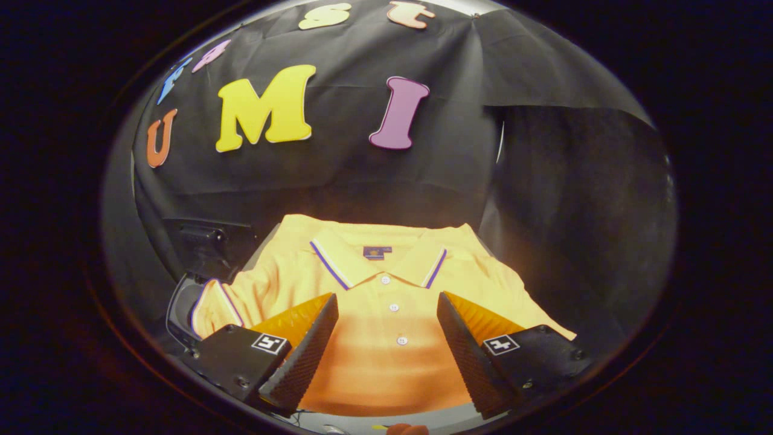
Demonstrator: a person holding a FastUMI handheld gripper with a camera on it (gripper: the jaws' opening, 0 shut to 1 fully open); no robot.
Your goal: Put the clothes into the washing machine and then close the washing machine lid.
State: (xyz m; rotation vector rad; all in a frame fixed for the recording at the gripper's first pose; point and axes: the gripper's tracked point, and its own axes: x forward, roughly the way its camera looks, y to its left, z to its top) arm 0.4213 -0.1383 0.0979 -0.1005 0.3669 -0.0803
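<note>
A yellow polo shirt (386,284) lies spread flat, collar away from me, with white and purple stripes on the collar and sleeve cuff and three white buttons down the placket. My gripper (386,299) hovers over its chest, open, with the placket showing in the wide gap between the two fingers. Nothing is held. To the left of the shirt a dark machine part with a curved rim (184,296) shows partly; its sleeve drapes toward it.
Black cloth walls stand behind and to the right of the shirt. A dark boxy piece (202,241) rises at the left behind the sleeve. A pale surface edge (362,423) runs below the shirt hem, close to me.
</note>
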